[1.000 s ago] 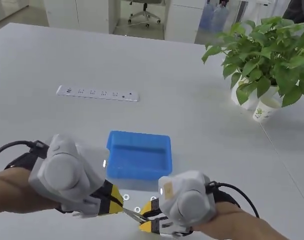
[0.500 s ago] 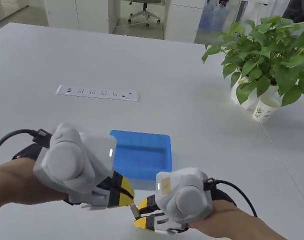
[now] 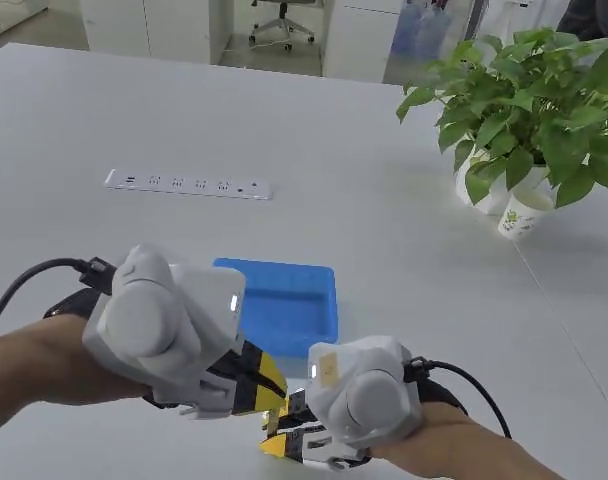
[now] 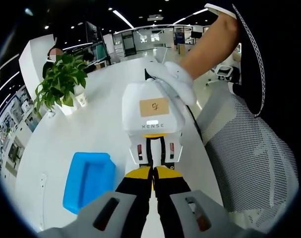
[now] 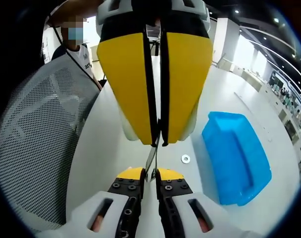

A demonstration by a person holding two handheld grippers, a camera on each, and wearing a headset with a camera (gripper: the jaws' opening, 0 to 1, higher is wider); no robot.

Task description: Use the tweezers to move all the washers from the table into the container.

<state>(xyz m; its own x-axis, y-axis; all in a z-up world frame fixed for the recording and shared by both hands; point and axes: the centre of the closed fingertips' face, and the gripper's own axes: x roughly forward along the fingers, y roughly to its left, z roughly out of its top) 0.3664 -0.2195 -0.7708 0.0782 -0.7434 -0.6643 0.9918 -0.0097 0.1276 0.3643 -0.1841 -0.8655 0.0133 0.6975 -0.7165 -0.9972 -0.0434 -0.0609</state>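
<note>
left gripper [image 3: 269,380] and right gripper [image 3: 282,438] meet tip to tip on the white table [image 3: 384,230], yellow jaws drawn together. the thin bit between them is probably the tweezers [image 3: 289,405]. just beyond the jaws sits the blue container [image 3: 289,300]. farther past it lies a power strip [image 3: 187,184]. a potted plant [image 3: 524,100] and paper cup [image 3: 517,215] stand well off beyond the right gripper.
</note>
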